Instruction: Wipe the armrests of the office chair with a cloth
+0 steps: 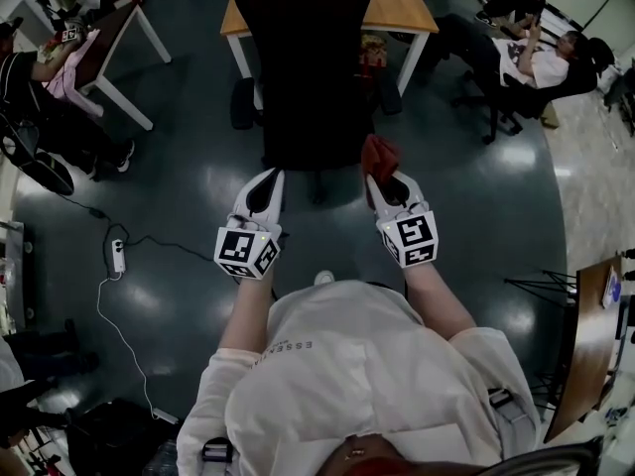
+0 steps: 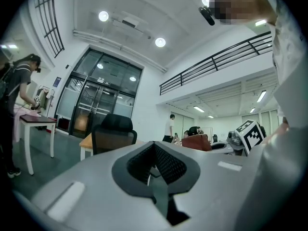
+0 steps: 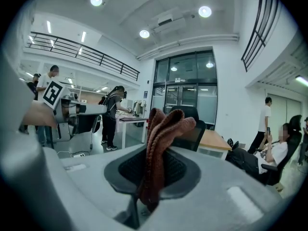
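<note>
A black office chair [image 1: 303,67] stands in front of me, its back toward a wooden table; its armrests [image 1: 243,102] stick out on both sides. Both grippers hover just short of the seat's near edge. My right gripper [image 1: 385,178] is shut on a red-brown cloth [image 1: 379,155], which in the right gripper view pokes up folded between the jaws as the cloth [image 3: 161,138]. My left gripper [image 1: 268,181] is shut with nothing in it; in the left gripper view its pads [image 2: 161,163] meet, and the chair [image 2: 114,131] shows ahead.
The wooden table [image 1: 397,8] with white legs stands right behind the chair. People sit at the right [image 1: 526,58] and at a small table on the left [image 1: 89,53]. A power strip with cable [image 1: 117,256] lies on the dark floor to my left.
</note>
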Demonstrator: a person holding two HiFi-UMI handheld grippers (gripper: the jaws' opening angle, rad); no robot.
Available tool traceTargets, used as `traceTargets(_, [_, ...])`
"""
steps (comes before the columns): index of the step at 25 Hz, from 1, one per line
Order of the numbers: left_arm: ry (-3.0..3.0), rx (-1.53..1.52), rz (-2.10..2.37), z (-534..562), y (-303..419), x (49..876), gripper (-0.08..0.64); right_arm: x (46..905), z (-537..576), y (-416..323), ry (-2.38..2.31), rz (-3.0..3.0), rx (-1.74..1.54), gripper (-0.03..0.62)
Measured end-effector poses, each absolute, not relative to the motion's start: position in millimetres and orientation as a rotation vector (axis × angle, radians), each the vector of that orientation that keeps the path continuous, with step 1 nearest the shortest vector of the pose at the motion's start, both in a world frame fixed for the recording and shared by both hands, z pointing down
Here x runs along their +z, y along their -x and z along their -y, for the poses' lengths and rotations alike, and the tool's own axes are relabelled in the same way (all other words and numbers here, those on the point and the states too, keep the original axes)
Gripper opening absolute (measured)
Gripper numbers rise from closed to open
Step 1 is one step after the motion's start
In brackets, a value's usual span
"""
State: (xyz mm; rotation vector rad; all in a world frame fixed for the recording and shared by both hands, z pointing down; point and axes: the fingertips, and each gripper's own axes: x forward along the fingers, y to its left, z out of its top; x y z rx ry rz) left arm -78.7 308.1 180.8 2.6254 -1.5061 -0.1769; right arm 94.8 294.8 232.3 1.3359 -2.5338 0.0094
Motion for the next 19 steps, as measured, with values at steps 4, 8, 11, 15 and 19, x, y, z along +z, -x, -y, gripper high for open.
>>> traceTargets(4, [-2.621,-0.165,1.490,-311.5,73.2,185.9,0.018,228.2,-301.0,-94.6,-1.333,2.553,0.027,0.048])
traceTargets(8, [-2.634,-0.126,1.487,-315.1,66.0,190.0,0.018,227.5,-306.3,-96.3,-1.317,2.549,0.004,0.048])
traceTargets(11, [-2.637,-0.103,1.487,-318.1,63.2,193.7,0.018,230.4,-309.1,-98.1,-1.308,2.538,0.003,0.048])
traceTargets(15, [-2.628,-0.087,1.489,-320.5,61.3,197.0,0.018,228.4,-313.0,-101.7,-1.322,2.527,-0.013,0.048])
traceTargets(19, [-2.618,-0.066,1.496,-323.1,62.8,197.9,0.018,221.9,-315.9,-106.3,-1.370,2.506,-0.058,0.048])
